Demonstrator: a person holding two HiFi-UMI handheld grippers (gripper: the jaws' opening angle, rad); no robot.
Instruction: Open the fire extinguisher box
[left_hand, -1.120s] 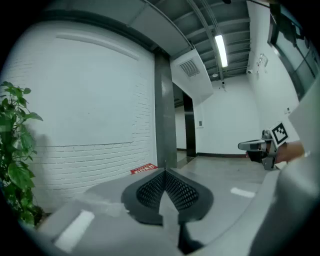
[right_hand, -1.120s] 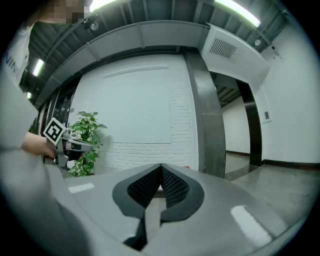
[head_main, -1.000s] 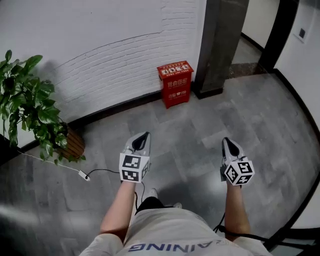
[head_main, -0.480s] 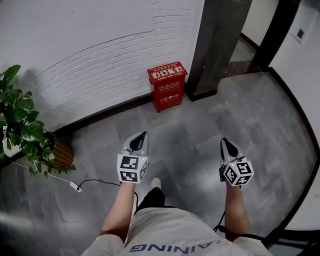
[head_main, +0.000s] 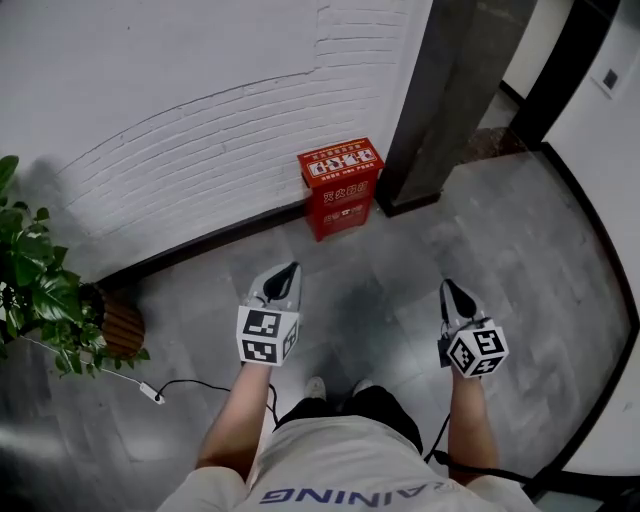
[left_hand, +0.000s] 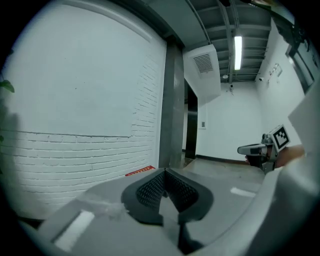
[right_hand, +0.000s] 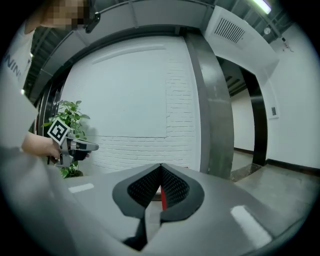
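The red fire extinguisher box (head_main: 341, 187) stands on the floor against the white brick wall, beside a dark pillar, with its lid down. My left gripper (head_main: 288, 270) is held well short of the box, its jaws shut with nothing between them. My right gripper (head_main: 447, 288) hovers to the right, also shut and empty. In the left gripper view only the box's red top edge (left_hand: 140, 172) shows past the left gripper (left_hand: 165, 170). In the right gripper view a red sliver of the box (right_hand: 162, 198) peeks behind the right gripper (right_hand: 160, 165).
A dark pillar (head_main: 440, 90) rises just right of the box. A potted plant (head_main: 45, 300) in a woven basket stands at the left, with a white cable and plug (head_main: 150, 392) on the grey tile floor. A black baseboard curves along the right.
The box has come nearer and shifted in view as the person stepped forward; the plant has slid further left. Both grippers keep their pose and stay shut.
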